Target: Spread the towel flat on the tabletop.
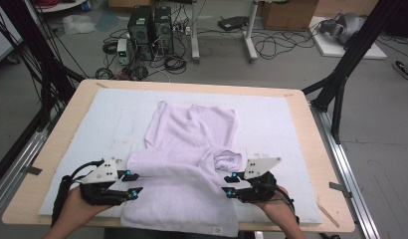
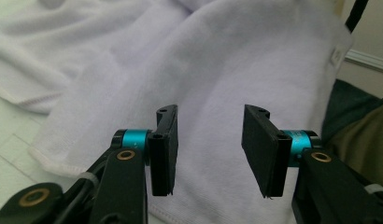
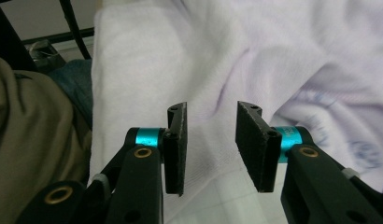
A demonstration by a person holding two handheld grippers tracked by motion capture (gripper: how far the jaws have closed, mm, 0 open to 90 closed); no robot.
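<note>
While jaws gape, grippers (image 1: 134,185) flank towel (image 1: 187,164).

Left gripper (image 1: 134,185) jaws apart, right gripper (image 1: 231,183) likewise — both held low, pointing inward

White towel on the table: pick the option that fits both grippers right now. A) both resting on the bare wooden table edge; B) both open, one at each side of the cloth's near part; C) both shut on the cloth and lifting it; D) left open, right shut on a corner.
B: the left gripper and the right gripper each show a clear gap between their jaws, with the white towel lying ahead of them, unpinched.
</note>
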